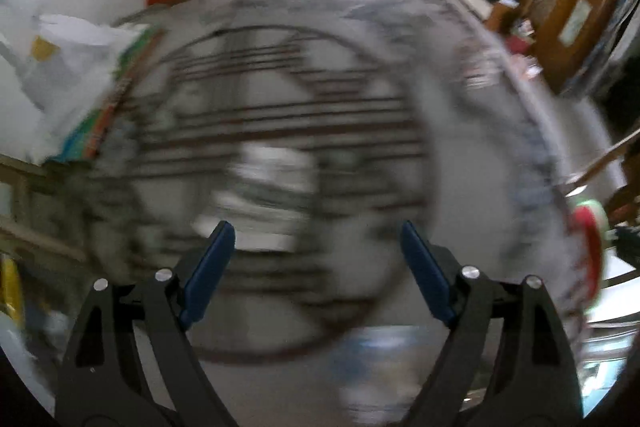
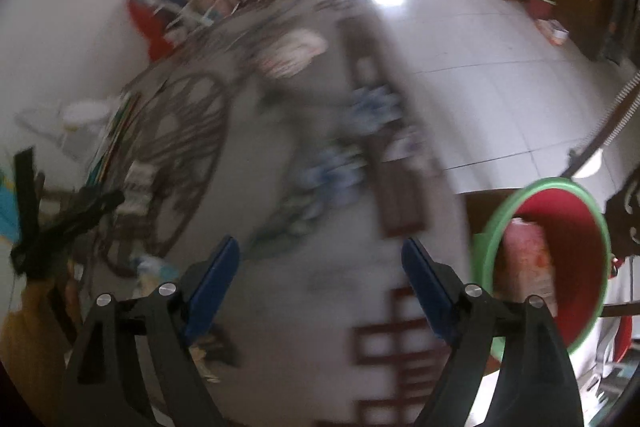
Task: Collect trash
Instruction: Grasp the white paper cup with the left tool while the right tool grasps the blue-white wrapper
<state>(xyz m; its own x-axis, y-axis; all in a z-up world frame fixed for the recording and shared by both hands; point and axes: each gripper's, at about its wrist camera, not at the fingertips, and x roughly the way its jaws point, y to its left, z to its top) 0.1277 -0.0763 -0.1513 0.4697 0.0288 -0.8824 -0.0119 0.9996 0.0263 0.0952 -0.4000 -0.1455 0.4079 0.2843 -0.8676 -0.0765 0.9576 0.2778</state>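
Observation:
Both views are smeared by motion. My left gripper (image 1: 316, 227) hangs open over a grey patterned tabletop (image 1: 360, 75), with nothing between its blue pads. A blurred whitish piece of trash (image 1: 272, 175) lies on the table just beyond the fingertips. My right gripper (image 2: 319, 241) is also open and empty above the same tabletop (image 2: 320, 287). Blue-and-white crumpled wrappers (image 2: 372, 107) and more wrappers (image 2: 328, 175) lie ahead of it. A red bin with a green rim (image 2: 576, 219) stands to its right, holding a pinkish packet (image 2: 528, 259).
White plastic bags (image 1: 60, 67) and a colourful flat pack (image 1: 108, 107) sit at the table's left edge. The red bin (image 1: 588, 247) shows at the right edge. A white and red item (image 2: 292, 55) lies far on the table. Tiled floor (image 2: 480, 67) opens to the right.

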